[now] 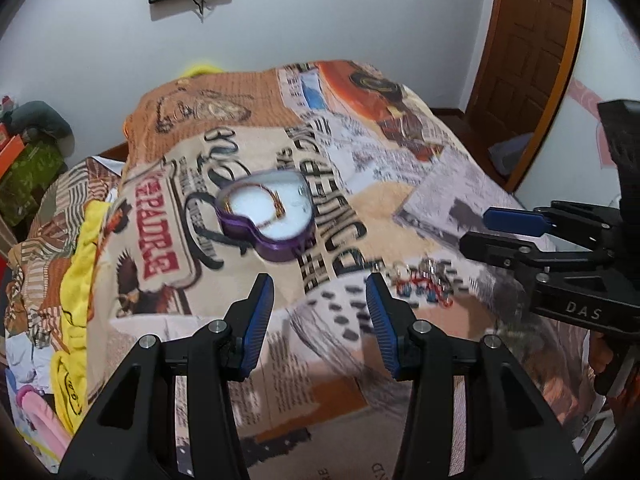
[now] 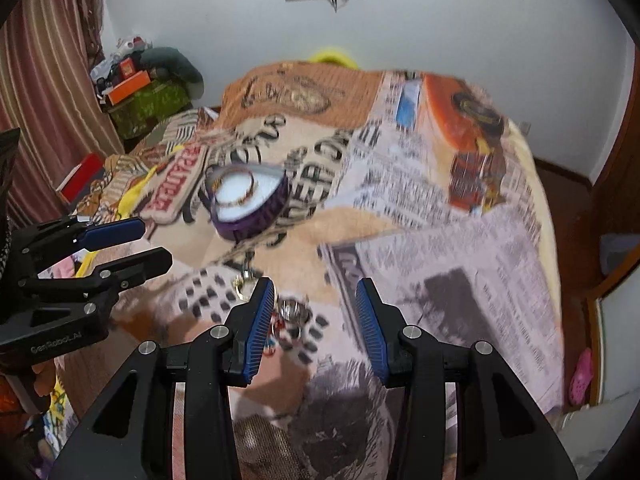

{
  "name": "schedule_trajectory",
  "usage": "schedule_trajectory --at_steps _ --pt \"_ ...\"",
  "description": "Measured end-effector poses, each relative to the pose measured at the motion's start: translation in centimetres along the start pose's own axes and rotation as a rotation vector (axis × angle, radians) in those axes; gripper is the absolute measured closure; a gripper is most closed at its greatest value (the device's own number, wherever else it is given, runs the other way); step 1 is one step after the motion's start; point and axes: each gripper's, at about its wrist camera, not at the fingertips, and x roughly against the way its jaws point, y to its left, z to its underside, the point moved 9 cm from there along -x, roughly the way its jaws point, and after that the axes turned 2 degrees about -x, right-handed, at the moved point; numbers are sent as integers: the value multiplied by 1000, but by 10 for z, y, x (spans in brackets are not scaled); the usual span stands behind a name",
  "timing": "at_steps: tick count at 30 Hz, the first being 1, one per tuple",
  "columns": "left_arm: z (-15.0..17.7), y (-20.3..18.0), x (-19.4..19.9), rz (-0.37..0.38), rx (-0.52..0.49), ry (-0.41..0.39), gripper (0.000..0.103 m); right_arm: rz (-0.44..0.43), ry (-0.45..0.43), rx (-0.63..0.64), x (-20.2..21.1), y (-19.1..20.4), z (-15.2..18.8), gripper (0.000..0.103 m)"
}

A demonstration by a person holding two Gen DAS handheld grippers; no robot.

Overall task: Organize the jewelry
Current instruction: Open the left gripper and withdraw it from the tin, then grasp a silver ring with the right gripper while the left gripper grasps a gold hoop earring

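A purple heart-shaped box (image 1: 267, 216) with a white lining lies open on the printed bedspread (image 1: 400, 208); gold bangles lie in it. It also shows in the right wrist view (image 2: 250, 200). A small heap of loose jewelry (image 1: 420, 278), red, blue and silver, lies on the cloth to the right of the box. In the right wrist view the heap (image 2: 290, 314) is just ahead of my right gripper (image 2: 316, 312), near its left finger. My left gripper (image 1: 320, 308) is open and empty, short of the box. My right gripper is open and empty too.
The bed fills both views, with yellow cloth (image 1: 76, 280) and clutter at its left side. A brown wooden door (image 1: 524, 60) stands at the right. Boxes (image 2: 132, 80) are stacked by a striped curtain (image 2: 44, 80). A pink shoe (image 2: 580, 376) lies on the floor.
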Motion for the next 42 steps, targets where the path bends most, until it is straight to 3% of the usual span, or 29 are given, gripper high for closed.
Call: schedule_trajectory --at_steps 11,16,20,25,40,42 --pt "10 -11 -13 25 -31 20 56 -61 61 -30 -22 7 12 64" --pt "10 -14 -21 78 3 35 56 -101 89 -50 -30 8 16 75" --pt "7 -20 -26 115 15 43 67 -124 93 -44 -31 12 18 83" --pt "3 -30 -32 136 -1 54 78 -134 74 -45 -29 12 15 84" --pt "0 -31 -56 135 33 89 87 -117 11 -39 -17 3 6 84" --pt "0 -31 -58 132 33 90 92 -120 8 -40 -16 4 5 84"
